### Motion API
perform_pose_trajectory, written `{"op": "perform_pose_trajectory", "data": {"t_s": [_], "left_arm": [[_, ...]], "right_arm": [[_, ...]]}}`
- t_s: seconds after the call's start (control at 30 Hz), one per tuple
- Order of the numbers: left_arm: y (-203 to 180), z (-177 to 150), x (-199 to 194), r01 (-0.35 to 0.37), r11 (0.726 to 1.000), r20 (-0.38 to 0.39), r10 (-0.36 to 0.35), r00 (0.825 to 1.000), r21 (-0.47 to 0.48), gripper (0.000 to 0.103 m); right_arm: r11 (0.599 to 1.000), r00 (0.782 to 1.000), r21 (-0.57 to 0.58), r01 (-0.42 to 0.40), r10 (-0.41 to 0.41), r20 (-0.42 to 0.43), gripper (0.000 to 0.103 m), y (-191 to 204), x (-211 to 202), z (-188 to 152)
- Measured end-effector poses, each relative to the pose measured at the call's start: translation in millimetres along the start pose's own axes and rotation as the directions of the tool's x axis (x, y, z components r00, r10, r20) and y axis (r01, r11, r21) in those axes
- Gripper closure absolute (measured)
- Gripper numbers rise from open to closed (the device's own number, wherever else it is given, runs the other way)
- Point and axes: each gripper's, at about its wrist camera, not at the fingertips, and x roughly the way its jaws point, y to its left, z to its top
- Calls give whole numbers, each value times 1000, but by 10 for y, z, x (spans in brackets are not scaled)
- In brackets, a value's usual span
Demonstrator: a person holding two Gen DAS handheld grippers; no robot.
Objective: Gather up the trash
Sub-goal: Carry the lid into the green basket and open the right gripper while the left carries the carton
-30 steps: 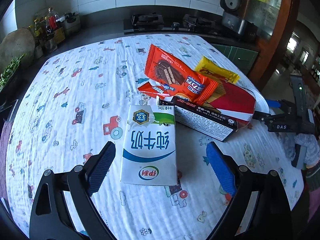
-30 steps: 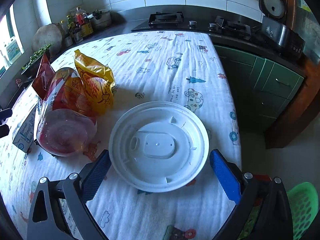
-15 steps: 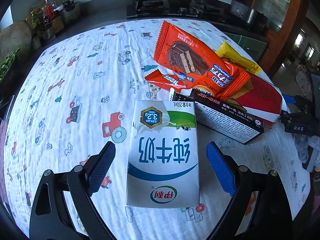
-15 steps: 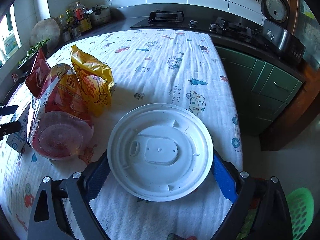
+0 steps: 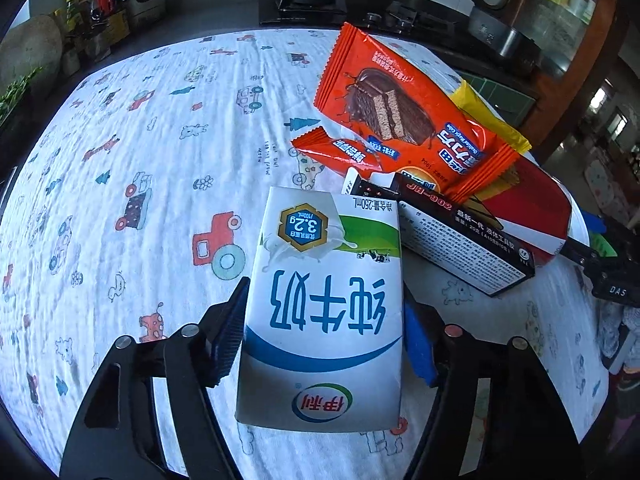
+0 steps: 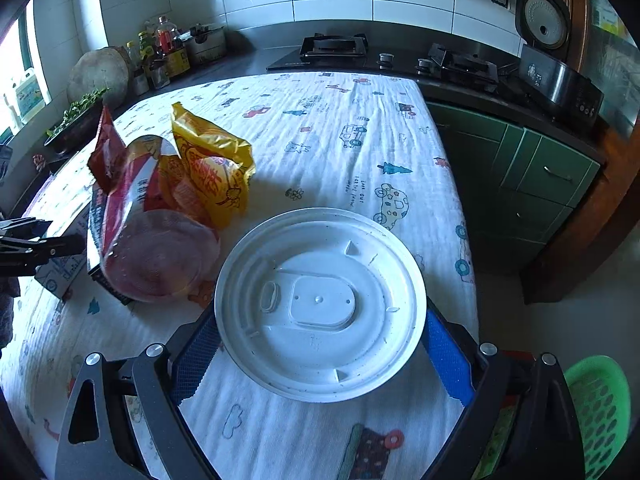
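Observation:
A white and blue milk carton (image 5: 324, 320) lies flat on the patterned tablecloth (image 5: 160, 160). My left gripper (image 5: 324, 300) straddles it, and its jaws are closing with both pads against the carton's long sides. Behind it lie an orange wafer wrapper (image 5: 400, 120), a small orange wrapper (image 5: 340, 154), a black box (image 5: 460, 236), a red bag (image 5: 536, 208) and a yellow bag (image 5: 488, 120). My right gripper (image 6: 320, 316) is shut on a round white plastic lid (image 6: 320, 264), pads at its rim. The yellow bag (image 6: 212, 164) and red bag (image 6: 156, 248) lie to the lid's left.
A green slotted basket (image 6: 596, 412) stands on the floor past the table's right edge. A gas stove (image 6: 336, 46) and a rice cooker (image 6: 552, 64) sit on the counter behind. Bottles and jars (image 6: 168, 52) crowd the far left corner.
My left gripper came down and forward over the milk carton, then its jaws narrowed onto the carton's sides. My right gripper slid forward until its pads met the lid's rim.

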Motion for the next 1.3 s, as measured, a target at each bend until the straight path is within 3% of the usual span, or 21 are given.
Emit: {"op": "perform_pose_trajectory", "data": {"t_s": [0.3,0.8,1.0,1.3], "left_arm": [[-97,-134,-287,16,999,52,-18,998,31,39],[-454,-499,-835,97,989,106,-109,988,112,39],[-844,-568,-940,152,972,110,-173,979,179,39],[-1644,-565,-915,238,928,74,-270,960,287,39]], "right_arm": [[1000,1000,15,-9,8,25,13,89,-283,-134],[996,996,84,31,-37,78,13,37,-872,-586],[986,992,151,75,-89,89,13,-216,-1138,-876],[940,977,291,179,-205,64,13,-967,-1493,-1373]]}}
